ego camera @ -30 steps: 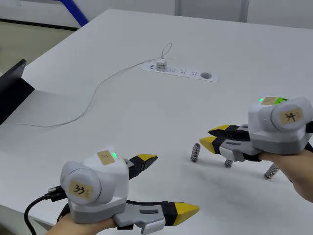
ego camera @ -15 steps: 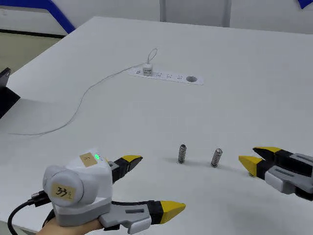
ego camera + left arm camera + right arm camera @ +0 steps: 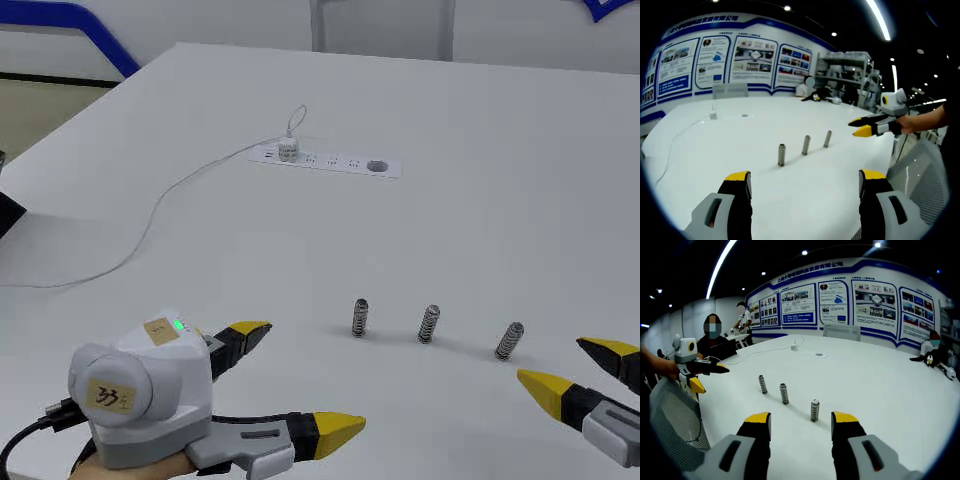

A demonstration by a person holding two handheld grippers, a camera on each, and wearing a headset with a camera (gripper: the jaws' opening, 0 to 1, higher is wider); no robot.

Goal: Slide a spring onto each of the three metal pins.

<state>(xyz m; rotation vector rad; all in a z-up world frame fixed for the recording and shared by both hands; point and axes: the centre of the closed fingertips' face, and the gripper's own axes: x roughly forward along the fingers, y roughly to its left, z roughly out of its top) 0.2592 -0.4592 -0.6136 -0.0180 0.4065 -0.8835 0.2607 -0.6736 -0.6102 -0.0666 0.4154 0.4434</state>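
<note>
Head view, read left to right.

Left hand-held gripper (image 3: 315,376): jaws were spread wide with nothing between them. It was held over the white table (image 3: 500,200), well to the left of the middle spring (image 3: 429,324) and nearer the person.

White cable (image 3: 150,220): it lay on the table far left of and beyond the middle spring. It ran to a power strip (image 3: 325,160) set flat well beyond that spring.

Left spring (image 3: 360,317): it stood upright just left of the middle spring, apart from it.

Middle spring: it stood upright on the table.

Right spring (image 3: 510,340): it stood upright just right of the middle spring, so the three made one row.

Each coil appeared to sit around a metal pin (image 3: 814,402); the right gripper view showed a pin top at the nearest coil's upper end.

Right hand-held gripper (image 3: 550,360): jaws were apart and held nothing. It sat right of the middle spring, past the right spring, and touched neither.
</note>
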